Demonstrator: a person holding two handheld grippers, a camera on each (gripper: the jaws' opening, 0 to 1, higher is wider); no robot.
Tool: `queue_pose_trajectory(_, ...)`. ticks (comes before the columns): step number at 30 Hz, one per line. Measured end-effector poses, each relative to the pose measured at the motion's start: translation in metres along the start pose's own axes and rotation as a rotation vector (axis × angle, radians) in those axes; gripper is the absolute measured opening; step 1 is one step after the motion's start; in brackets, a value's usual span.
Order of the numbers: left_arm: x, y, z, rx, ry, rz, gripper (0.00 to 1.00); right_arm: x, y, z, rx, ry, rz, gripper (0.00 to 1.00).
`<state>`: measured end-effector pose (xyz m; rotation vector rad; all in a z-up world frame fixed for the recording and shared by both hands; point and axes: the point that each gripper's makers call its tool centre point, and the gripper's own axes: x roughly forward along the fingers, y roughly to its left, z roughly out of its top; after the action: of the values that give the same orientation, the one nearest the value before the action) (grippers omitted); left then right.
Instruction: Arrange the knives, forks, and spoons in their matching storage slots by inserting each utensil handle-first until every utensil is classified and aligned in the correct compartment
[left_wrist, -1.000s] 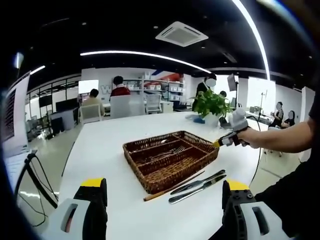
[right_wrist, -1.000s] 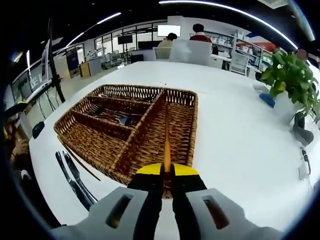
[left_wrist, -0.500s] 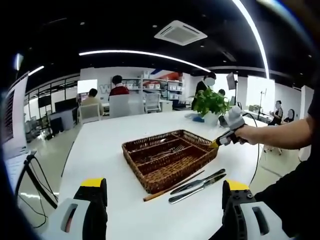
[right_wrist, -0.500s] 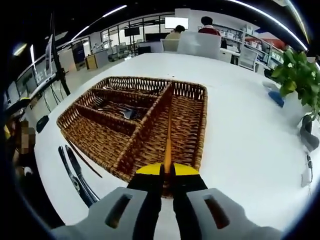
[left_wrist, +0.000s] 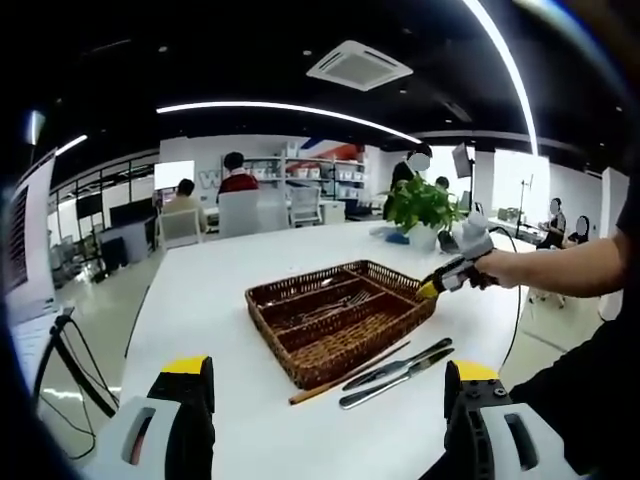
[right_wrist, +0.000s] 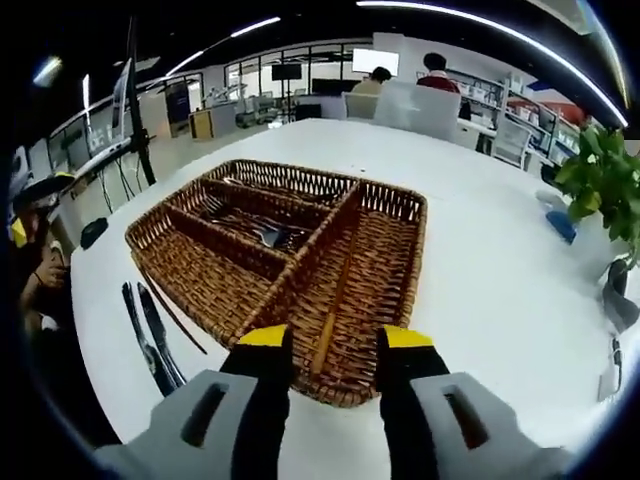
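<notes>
A brown wicker basket (right_wrist: 150, 222) with several compartments sits on the white table (right_wrist: 480, 290). My right gripper (right_wrist: 335, 345) stands open at its near end, and a wooden chopstick (right_wrist: 333, 305) lies loose in the long right compartment just beyond the jaws. Metal forks (right_wrist: 245, 225) rest in a middle compartment. Two knives (right_wrist: 150, 335) and a second wooden chopstick (right_wrist: 175, 315) lie on the table left of the basket. In the left gripper view, my left gripper (left_wrist: 328, 400) is open and held back from the basket (left_wrist: 272, 335), the knives (left_wrist: 395, 368) and the chopstick (left_wrist: 345, 372); the right gripper (left_wrist: 432, 288) is at the basket's far corner.
A potted plant (right_wrist: 600, 175) and a blue object (right_wrist: 562, 225) stand at the table's far right. Chairs (left_wrist: 235, 212) and seated people line the far side. A tripod (left_wrist: 70, 355) stands off the table's left edge.
My right gripper has opened and let go of the wooden chopstick, which now lies in the basket's long compartment. The left gripper has stayed still.
</notes>
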<state>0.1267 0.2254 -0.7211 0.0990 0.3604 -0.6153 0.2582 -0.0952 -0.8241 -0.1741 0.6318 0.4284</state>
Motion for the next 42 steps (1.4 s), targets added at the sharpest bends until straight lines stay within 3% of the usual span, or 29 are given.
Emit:
queue_pose_trajectory(1, 0.000, 0.000, 0.000, -0.001, 0.000, 0.000, 1.00, -0.002, 0.000, 0.003, 0.009, -0.016, 0.008, 0.47)
queue_pose_trajectory(2, 0.000, 0.000, -0.001, -0.001, 0.000, 0.000, 1.00, -0.002, 0.006, 0.015, 0.016, -0.087, 0.048, 0.59)
queue_pose_trajectory(4, 0.000, 0.000, -0.001, -0.001, 0.000, 0.001, 1.00, -0.006, 0.006, 0.018, 0.037, -0.102, 0.045, 0.94)
queue_pose_trajectory(5, 0.000, 0.000, -0.001, -0.002, 0.000, 0.000, 1.00, -0.008, 0.007, 0.022, 0.035, -0.121, 0.051, 0.98)
queue_pose_trajectory(10, 0.000, -0.001, 0.000, -0.001, -0.004, -0.001, 1.00, -0.027, 0.003, 0.024, -0.013, -0.150, 0.030, 0.99)
queue_pose_trajectory(14, 0.004, -0.003, 0.000, 0.008, -0.001, -0.006, 1.00, -0.040, 0.005, 0.035, -0.041, -0.217, 0.047, 0.99)
queue_pose_trajectory(19, 0.008, -0.004, 0.005, 0.019, -0.004, -0.015, 1.00, -0.051, 0.009, 0.038, -0.114, -0.224, 0.066, 0.99)
queue_pose_trajectory(25, 0.010, -0.007, 0.013, 0.030, -0.016, -0.020, 1.00, -0.071, 0.011, 0.041, -0.143, -0.251, 0.096, 1.00)
queue_pose_trajectory(36, 0.010, -0.016, 0.014, 0.041, -0.017, -0.026, 1.00, -0.120, 0.027, 0.035, -0.168, -0.299, 0.130, 0.99)
queue_pose_trajectory(42, 0.009, -0.014, 0.013, 0.036, -0.018, -0.022, 1.00, -0.138, 0.031, 0.017, -0.203, -0.283, 0.121, 1.00)
